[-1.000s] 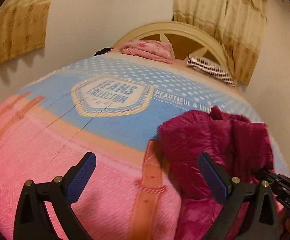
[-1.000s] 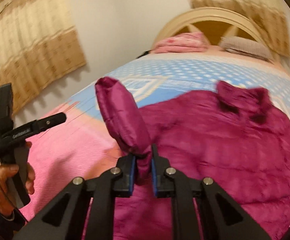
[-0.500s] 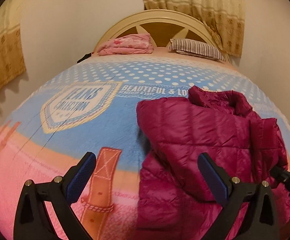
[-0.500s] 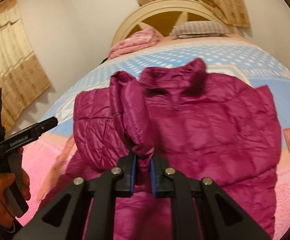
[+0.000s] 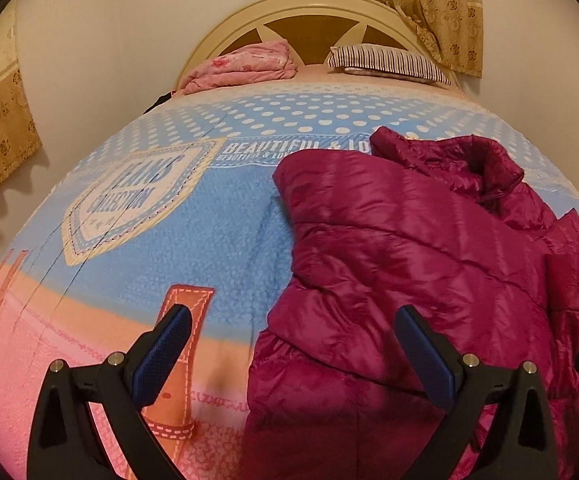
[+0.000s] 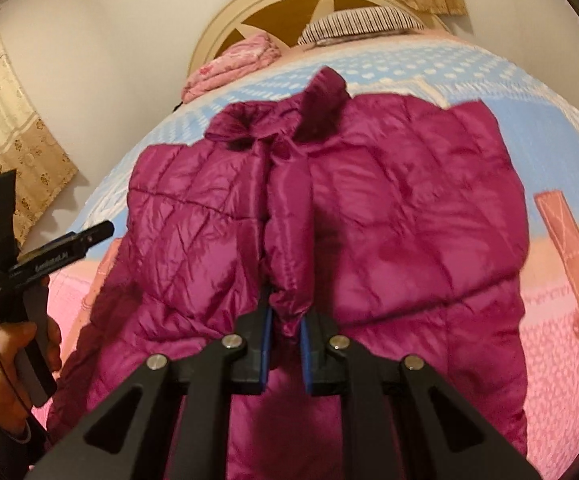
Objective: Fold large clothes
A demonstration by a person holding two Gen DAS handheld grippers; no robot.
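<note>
A magenta quilted jacket (image 5: 409, 264) lies front up on the bed, collar toward the headboard. My right gripper (image 6: 285, 332) is shut on the cuff of one sleeve (image 6: 289, 216). That sleeve lies lengthwise down the middle of the jacket (image 6: 409, 208). My left gripper (image 5: 293, 360) is open just above the jacket's left edge, its left finger over the blanket and its right finger over the jacket, with nothing between them. A hand (image 6: 5, 364) at the left of the right wrist view holds the left gripper's handle.
The bed is covered by a pink and blue blanket (image 5: 169, 240). A folded pink cloth (image 5: 245, 64) and a striped pillow (image 5: 385, 62) lie by the cream headboard (image 5: 305, 12). Curtains (image 5: 409, 0) hang on the walls behind and to the left.
The right gripper has carried the sleeve, earlier raised beside the jacket, over onto its front and lowered it. The left gripper has shifted right toward the jacket, still open.
</note>
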